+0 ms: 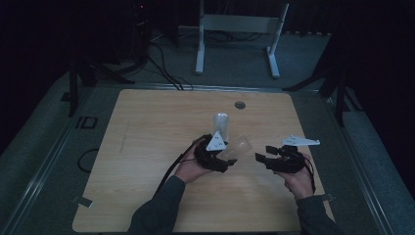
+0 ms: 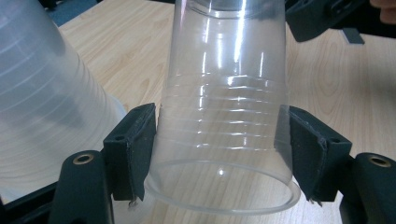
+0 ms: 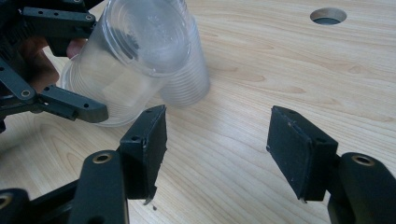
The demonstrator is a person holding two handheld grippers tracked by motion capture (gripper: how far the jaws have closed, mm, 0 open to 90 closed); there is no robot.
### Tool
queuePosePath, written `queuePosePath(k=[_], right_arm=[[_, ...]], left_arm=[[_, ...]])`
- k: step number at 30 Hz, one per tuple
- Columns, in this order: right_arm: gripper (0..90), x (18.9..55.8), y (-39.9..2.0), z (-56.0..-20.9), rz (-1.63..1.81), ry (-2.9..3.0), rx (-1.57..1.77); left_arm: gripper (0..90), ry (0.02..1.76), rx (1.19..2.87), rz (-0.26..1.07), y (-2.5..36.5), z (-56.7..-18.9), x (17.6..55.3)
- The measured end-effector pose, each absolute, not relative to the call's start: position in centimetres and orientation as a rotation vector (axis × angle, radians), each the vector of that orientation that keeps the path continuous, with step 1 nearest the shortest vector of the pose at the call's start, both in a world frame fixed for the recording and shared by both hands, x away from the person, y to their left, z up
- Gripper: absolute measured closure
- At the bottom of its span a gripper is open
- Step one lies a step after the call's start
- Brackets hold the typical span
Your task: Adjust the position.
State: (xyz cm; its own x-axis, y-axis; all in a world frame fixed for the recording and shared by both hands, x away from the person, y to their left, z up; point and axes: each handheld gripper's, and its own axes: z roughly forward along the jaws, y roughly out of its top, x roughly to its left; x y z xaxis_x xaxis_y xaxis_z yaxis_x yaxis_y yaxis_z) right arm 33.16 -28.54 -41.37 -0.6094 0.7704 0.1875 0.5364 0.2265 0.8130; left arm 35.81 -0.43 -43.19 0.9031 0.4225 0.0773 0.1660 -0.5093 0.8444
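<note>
Left tool (image 1: 230,159) grips a clear plastic cup (image 2: 224,116), its two black jaws pressed against opposite sides of the cup wall just above the rim. In the high view this held cup (image 1: 237,147) lies tilted, almost on its side, above the wooden counter (image 1: 147,161), its closed base pointing toward the right tool (image 1: 261,157). From the right tool's own camera the cup (image 3: 126,60) shows that base, with the left tool's black links (image 3: 60,105) around it.

A second clear cup (image 1: 221,125) stands upside down on the counter, just beyond the held cup, between it and the round hole (image 1: 240,105) near the counter's far edge. In the left gripper view this standing cup (image 2: 42,107) rises just beside the held one; whether the two touch cannot be told.

Right tool (image 3: 217,140) is open, its jaws spread wide with bare wood between them, and it holds nothing. It sits near the held cup, apart from it, on the side away from the left hand (image 1: 191,166). The right hand (image 1: 301,178) holds it low over the counter.
</note>
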Motion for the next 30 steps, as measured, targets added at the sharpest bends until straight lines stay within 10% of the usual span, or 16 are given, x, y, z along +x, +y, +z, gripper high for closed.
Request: queuePosePath(k=[30], right_arm=[[36.8, 33.7, -27.5, -39.9, 1.135, 2.394, 1.067]], left_arm=[[30.6, 0.378, 2.204, 0.332, -0.1, -43.0, 36.1]])
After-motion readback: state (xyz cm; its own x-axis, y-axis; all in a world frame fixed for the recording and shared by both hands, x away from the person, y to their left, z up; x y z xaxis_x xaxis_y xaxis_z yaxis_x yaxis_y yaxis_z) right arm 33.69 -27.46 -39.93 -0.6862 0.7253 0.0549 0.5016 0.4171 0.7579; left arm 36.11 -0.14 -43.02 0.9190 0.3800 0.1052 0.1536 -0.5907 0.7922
